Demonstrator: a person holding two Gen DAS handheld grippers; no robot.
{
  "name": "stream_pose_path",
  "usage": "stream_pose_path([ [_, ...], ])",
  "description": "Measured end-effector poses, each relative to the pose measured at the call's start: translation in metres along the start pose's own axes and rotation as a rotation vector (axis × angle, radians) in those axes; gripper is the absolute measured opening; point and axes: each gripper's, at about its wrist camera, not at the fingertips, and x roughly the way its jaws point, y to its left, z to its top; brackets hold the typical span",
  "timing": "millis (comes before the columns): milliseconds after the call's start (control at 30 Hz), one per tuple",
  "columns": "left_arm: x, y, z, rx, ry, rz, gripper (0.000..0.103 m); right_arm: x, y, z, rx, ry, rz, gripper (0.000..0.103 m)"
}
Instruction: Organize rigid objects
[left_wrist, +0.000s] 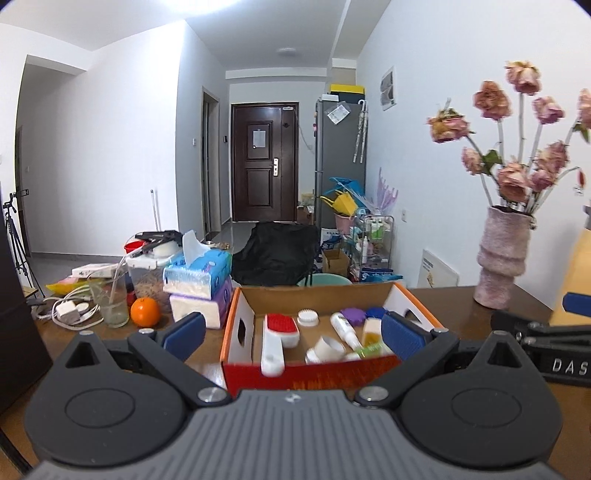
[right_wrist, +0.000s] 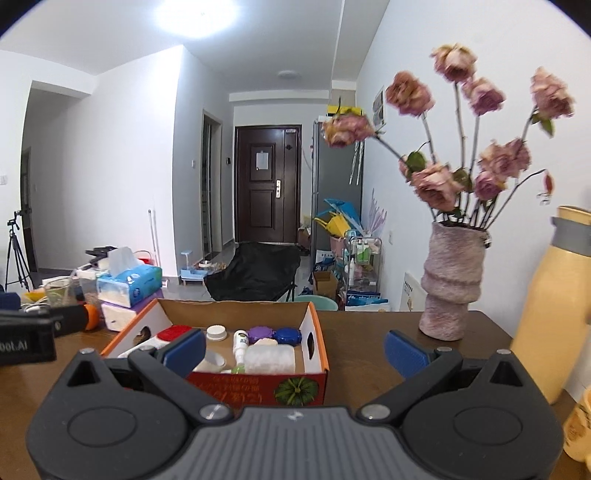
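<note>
An open cardboard box (left_wrist: 312, 374) with a red front and orange edges stands on the brown table; the right wrist view shows the same box (right_wrist: 258, 389) left of centre. Inside lie a red-and-white brush (left_wrist: 277, 334), a white round cap (left_wrist: 308, 316), a small white bottle (left_wrist: 345, 329), a tape roll (left_wrist: 327, 347), and purple (right_wrist: 261, 334) and blue (right_wrist: 288, 335) round lids. My left gripper (left_wrist: 293, 334) hangs open just in front of the box, nothing between its blue pads. My right gripper (right_wrist: 295, 349) is open too, near the box's right front corner, and empty.
A pink vase of dried roses (right_wrist: 452, 284) stands at the table's right rear, a tall yellow bottle (right_wrist: 552, 306) beside it. Tissue packs (left_wrist: 199, 284), an orange (left_wrist: 144, 312), a glass (left_wrist: 109, 301) and cables (left_wrist: 68, 312) crowd the left. A black chair (left_wrist: 275, 254) sits behind the table.
</note>
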Motion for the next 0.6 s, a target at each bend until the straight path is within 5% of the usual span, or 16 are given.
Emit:
stream_pose_path([
  [600,-0.176,-0.003,-0.078,0.021,0.029,-0.025,0.103,-0.187,-0.004,-0.076,-0.007,0.015,-0.008,0.103],
])
